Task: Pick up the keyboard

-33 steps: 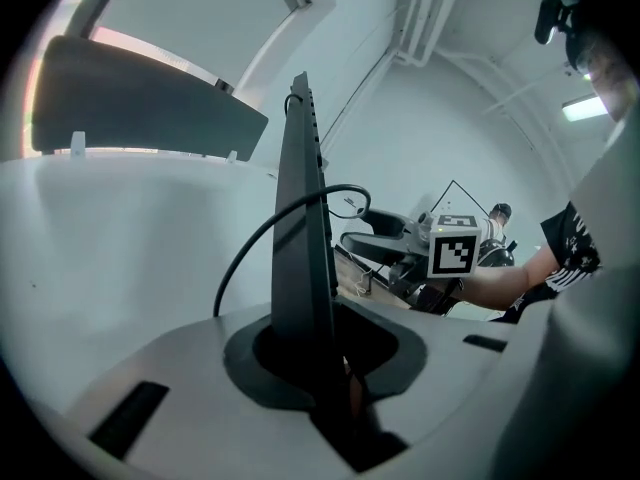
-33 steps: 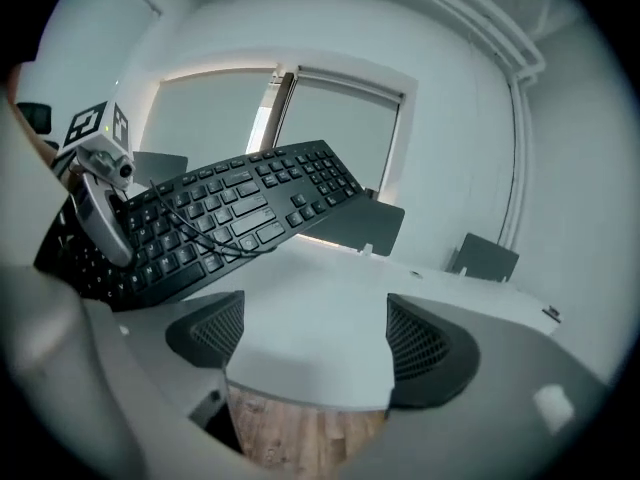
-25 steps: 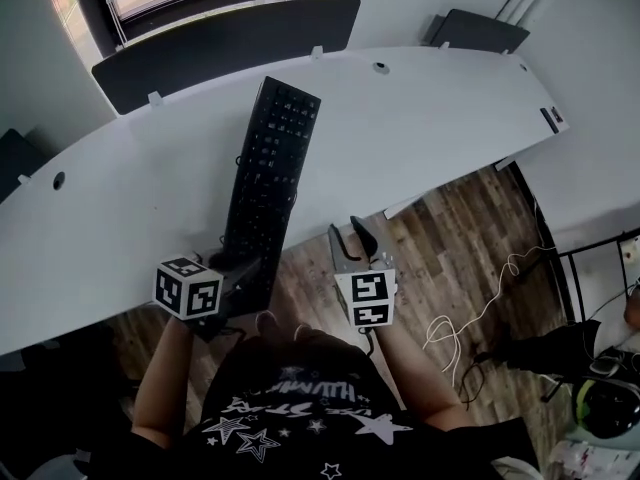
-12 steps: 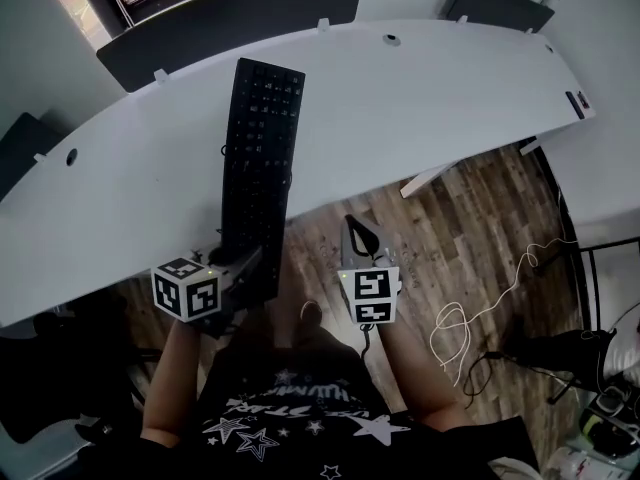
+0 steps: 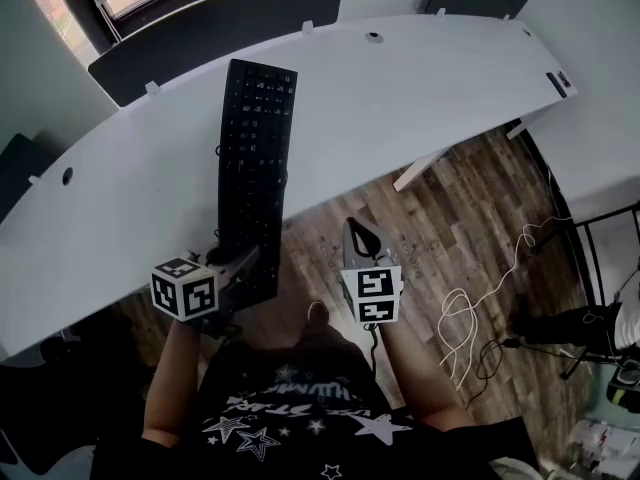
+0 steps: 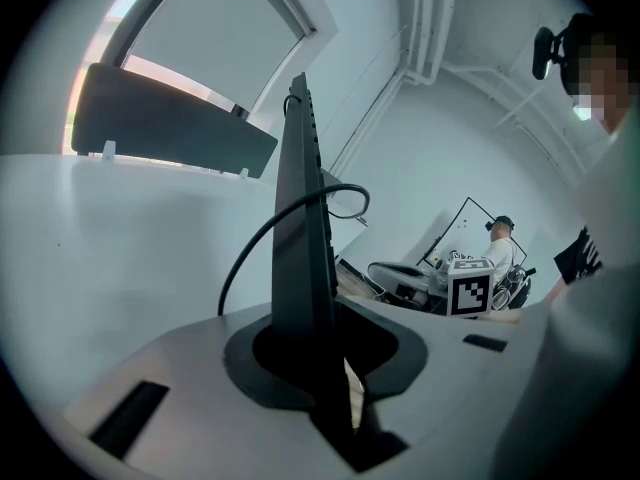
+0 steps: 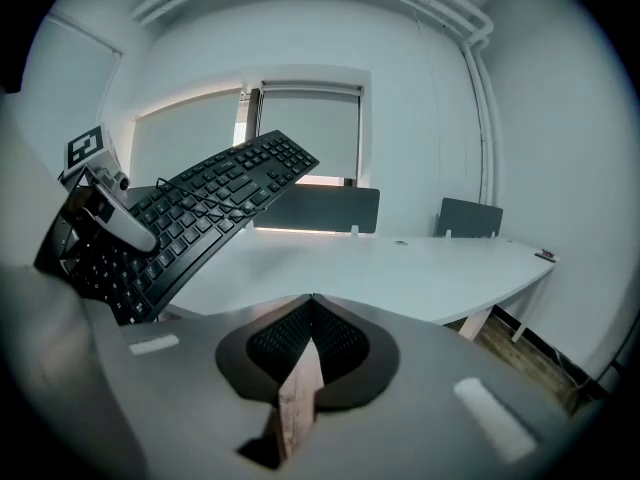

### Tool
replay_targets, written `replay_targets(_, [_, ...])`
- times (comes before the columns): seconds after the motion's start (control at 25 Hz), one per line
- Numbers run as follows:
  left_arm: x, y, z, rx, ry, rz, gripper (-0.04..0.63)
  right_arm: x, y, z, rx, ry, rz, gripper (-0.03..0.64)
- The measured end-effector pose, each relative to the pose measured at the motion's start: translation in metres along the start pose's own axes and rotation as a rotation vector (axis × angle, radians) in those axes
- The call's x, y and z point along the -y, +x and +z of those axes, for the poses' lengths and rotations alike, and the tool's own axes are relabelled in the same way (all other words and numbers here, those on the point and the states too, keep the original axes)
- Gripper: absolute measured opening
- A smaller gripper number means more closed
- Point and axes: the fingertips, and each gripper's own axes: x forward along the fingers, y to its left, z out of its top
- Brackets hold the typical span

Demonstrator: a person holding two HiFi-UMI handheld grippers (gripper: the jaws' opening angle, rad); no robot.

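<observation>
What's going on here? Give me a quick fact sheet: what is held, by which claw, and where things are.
keyboard: black, lifted clear of the desk, tilted
left gripper: clamped on the keyboard's near end
right gripper: shut, empty, above the wooden floor
desk: white, curved, below the keyboard's far end

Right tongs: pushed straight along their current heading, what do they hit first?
Most likely the white desk, near its front edge; depth is unclear. The right tongs are shut, empty; the keyboard is off to their left.
</observation>
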Motion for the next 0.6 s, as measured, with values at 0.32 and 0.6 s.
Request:
replay_targets(0.32, [-0.019, -0.052, -0.01, -0.017, 0.057, -0.075, 0.074, -0.054, -0.018, 0.009, 0.005, 0.036, -0.108, 0.003])
replay_targets(0.6, [-0.031, -0.084, -0.032, -0.038, 0.103, -0.152, 0.074, -0.096, -0.043, 0.014, 0.014, 0.023, -0.183, 0.003])
